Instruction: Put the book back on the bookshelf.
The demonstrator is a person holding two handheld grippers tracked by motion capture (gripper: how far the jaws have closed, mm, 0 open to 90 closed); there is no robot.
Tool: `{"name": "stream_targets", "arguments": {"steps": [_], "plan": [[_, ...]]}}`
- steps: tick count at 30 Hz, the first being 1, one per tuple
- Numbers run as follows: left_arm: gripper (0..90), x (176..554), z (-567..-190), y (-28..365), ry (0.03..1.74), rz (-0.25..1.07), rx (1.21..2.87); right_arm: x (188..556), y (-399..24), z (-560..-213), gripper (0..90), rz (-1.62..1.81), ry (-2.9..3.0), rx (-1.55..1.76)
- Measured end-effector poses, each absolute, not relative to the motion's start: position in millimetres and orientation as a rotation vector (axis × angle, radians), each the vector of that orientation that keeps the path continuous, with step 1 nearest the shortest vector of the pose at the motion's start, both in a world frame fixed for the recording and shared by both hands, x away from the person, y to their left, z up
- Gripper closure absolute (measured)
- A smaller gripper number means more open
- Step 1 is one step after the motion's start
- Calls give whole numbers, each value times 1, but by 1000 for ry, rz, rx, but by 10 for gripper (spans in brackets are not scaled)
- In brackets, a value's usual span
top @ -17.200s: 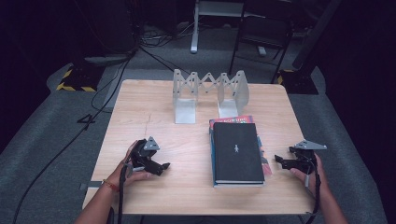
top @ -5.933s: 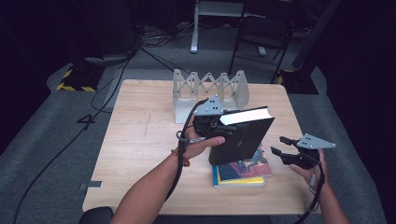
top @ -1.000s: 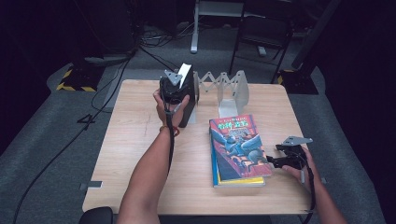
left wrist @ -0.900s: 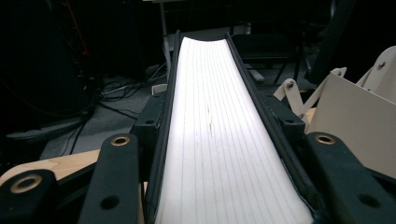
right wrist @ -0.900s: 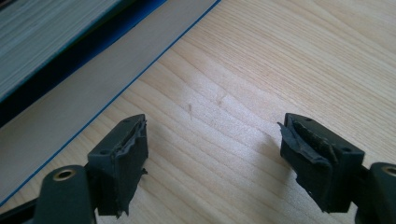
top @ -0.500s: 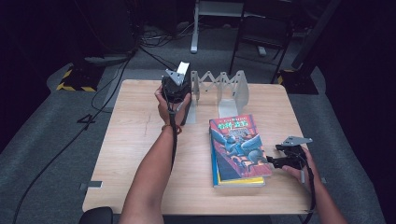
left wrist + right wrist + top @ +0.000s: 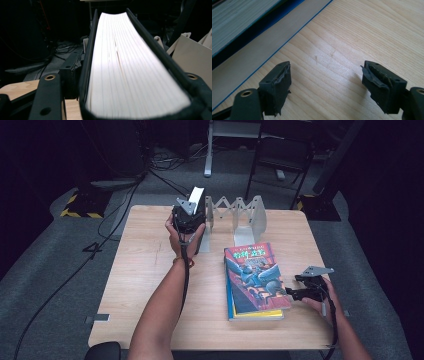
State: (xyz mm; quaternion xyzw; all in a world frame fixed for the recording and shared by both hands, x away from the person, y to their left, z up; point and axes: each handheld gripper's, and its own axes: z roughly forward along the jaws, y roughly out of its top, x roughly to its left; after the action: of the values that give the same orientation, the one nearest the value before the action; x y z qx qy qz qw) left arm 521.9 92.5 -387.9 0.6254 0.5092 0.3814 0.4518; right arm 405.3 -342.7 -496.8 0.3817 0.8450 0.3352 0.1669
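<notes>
2 hand-held grippers are at work over a pale wooden table [image 7: 150,285] seen from above. In the upper middle of the high view, our left gripper [image 7: 188,220] holds a black hardcover book [image 7: 198,195] upright at the left end of a white folding book rack [image 7: 240,215], which stands along the far edge of the table. In the left gripper view the book's white page edge [image 7: 130,75] fills the centre, with the black covers on either side and a white rack panel [image 7: 190,55] at the right edge of the frame. The jaws have just been opening with the book between them, and we cannot tell whether the pads press on the covers or have let go. At the lower right of the high view, our right gripper [image 7: 300,292] rests on the table just beside a stack of 2 colourful books [image 7: 255,280], its jaws spread and holding nothing; the right gripper view shows bare wood between the 2 black pads [image 7: 275,85], with the stack's edge [image 7: 249,25] in the upper left. We judge the step in hand to be seating the black book in the rack. To do it well, we would open slowly, check that the book stands supported by a panel, then draw the gripper straight back so that neither pad drags a cover and tips it.
</notes>
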Motion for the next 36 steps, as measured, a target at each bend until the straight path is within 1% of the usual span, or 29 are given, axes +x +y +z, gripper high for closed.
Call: {"name": "stream_targets", "arguments": {"steps": [17, 25, 36], "plan": [[296, 492, -389, 111, 1155, 877, 1595, 404, -341, -496, 236, 938, 2409, 1075], [303, 484, -393, 114, 1114, 839, 1625, 404, -341, -496, 235, 935, 2412, 1073], [294, 481, -398, 115, 1106, 830, 1646, 404, -341, -496, 235, 936, 2412, 1076]]}}
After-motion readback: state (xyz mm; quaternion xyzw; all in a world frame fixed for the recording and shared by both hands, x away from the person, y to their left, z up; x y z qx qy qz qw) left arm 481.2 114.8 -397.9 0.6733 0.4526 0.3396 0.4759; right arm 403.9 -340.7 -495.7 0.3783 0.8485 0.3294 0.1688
